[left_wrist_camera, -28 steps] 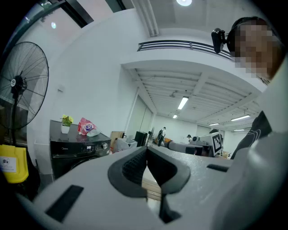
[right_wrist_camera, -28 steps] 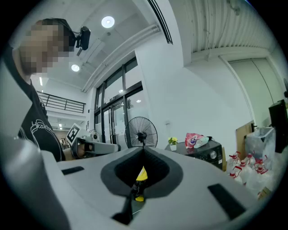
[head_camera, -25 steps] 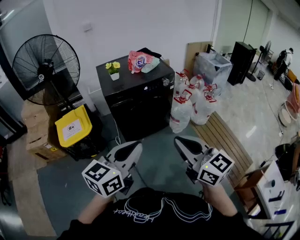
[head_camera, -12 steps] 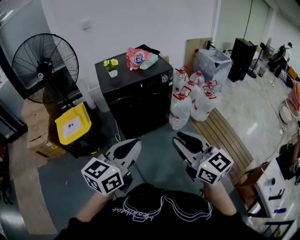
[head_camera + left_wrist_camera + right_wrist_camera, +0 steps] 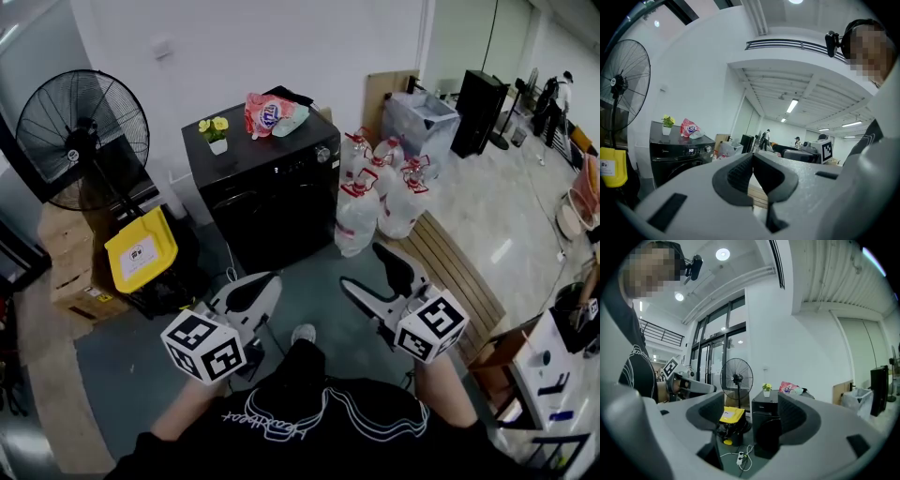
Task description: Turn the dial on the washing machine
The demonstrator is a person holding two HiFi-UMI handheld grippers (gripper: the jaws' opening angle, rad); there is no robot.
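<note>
Right hand-held gripper (image 5: 364,268) is opening its jaws wide, with nothing between them. Well ahead of it, out of reach, stands the black washing machine (image 5: 272,183), with its dial (image 5: 323,155) at the right end of the control strip. The left hand-held gripper (image 5: 269,280), beside the right one, has its jaws pressed together and empty. A fan (image 5: 82,141) stands ahead and to its left.

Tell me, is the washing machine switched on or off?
On: in the left gripper view, the display on the washing machine shows lit digits beside the dial.
</note>
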